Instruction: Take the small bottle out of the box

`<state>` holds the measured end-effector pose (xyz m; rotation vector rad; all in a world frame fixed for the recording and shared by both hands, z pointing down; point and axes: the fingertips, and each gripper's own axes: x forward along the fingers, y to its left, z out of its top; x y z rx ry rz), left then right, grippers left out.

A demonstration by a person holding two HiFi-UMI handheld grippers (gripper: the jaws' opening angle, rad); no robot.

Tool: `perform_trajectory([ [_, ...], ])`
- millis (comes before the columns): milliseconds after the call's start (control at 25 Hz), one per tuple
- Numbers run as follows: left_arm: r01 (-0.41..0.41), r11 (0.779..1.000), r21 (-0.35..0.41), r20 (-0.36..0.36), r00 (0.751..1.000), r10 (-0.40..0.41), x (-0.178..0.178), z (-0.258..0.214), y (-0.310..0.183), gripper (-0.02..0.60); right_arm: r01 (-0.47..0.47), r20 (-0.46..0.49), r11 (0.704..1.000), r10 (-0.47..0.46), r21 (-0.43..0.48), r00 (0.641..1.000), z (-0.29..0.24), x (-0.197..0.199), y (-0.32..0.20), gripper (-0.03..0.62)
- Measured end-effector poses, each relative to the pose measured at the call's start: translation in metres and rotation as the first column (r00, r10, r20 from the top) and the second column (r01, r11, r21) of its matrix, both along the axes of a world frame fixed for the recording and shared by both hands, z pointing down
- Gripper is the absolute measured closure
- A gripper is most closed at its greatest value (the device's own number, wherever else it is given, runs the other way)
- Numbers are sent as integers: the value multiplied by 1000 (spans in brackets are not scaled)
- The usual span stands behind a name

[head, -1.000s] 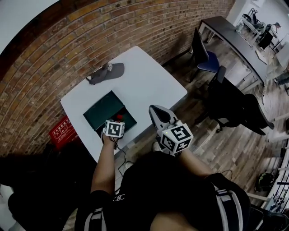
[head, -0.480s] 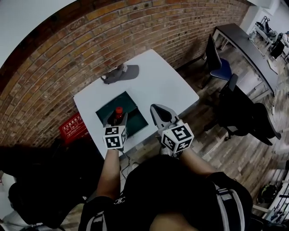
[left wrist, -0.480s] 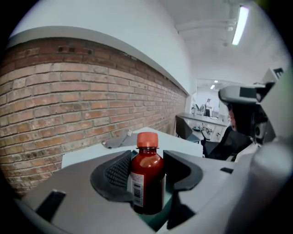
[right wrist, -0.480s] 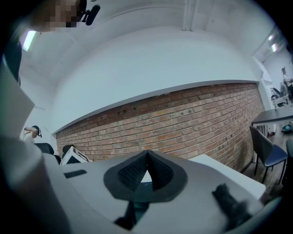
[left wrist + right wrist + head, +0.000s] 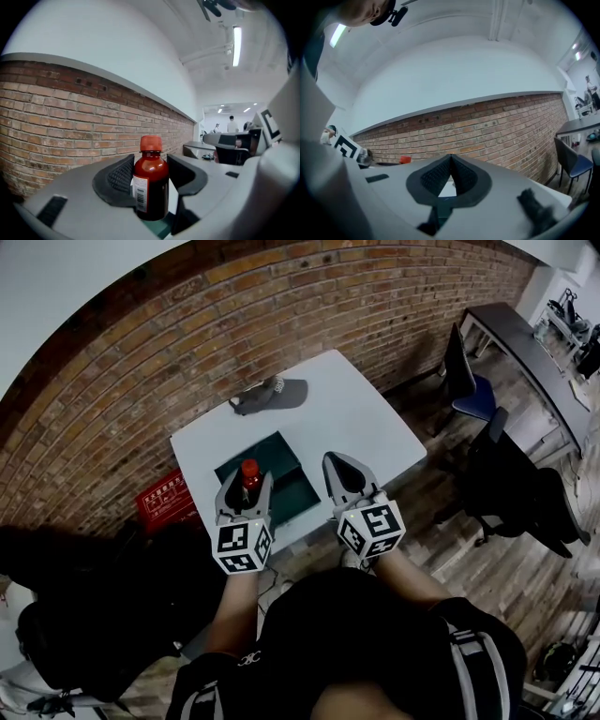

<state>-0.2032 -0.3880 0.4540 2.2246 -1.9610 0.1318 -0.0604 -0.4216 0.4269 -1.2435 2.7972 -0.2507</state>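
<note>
A small dark-red bottle [image 5: 249,476] with a red cap stands upright between the jaws of my left gripper [image 5: 247,482], which is shut on it and holds it in the air above the open dark-green box [image 5: 281,476]. In the left gripper view the small bottle [image 5: 151,180] fills the gap between the ribbed pads [image 5: 123,174], its white label turned left. My right gripper [image 5: 339,466] hangs just right of the box, shut with nothing in it; in the right gripper view the right gripper [image 5: 450,164] has its tips touching.
The box lies near the front edge of a white table [image 5: 356,423] set against a brick wall. A dark grey cap [image 5: 270,394] lies at the table's back. A red crate [image 5: 169,502] sits on the floor at left; dark chairs [image 5: 511,488] stand at right.
My left gripper has risen out of the box with the bottle in it and now holds it higher above the box. The right gripper has stayed shut beside the box.
</note>
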Motion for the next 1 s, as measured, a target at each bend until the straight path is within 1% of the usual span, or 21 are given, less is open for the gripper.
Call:
perform_trajectory([
  [80, 29, 998, 48, 11, 999, -30, -1, -14, 10, 354, -45, -3, 998, 45, 37, 999, -5, 2, -1, 565],
  [160, 60, 993, 97, 44, 997, -65, -1, -26, 20, 354, -66, -6, 997, 66, 50, 998, -6, 2, -1, 565],
  [280, 106, 984, 142, 71, 991, -117, -5, -35, 33, 354, -41, -23, 998, 42, 50, 999, -3, -6, 2, 565],
  [400, 149, 979, 140, 69, 985, -160, -12, -35, 40, 354, 0, -36, 998, 2, 55, 999, -1, -18, 10, 565],
  [560, 179, 975, 132, 63, 980, -188, -19, -32, 45, 354, 35, -38, 998, -34, 48, 999, 2, -29, 18, 565],
  [640, 184, 975, 122, 56, 980, -192, -21, -29, 46, 354, 46, -41, 998, -44, 45, 998, 4, -31, 21, 565],
  [800, 201, 976, 85, 8, 979, -202, -25, -19, 47, 354, 49, -47, 998, -47, 39, 998, 4, -30, 24, 565],
  [1000, 197, 977, 77, 12, 980, -198, -25, -15, 49, 354, 61, -54, 997, -59, 38, 997, 4, -30, 27, 565],
])
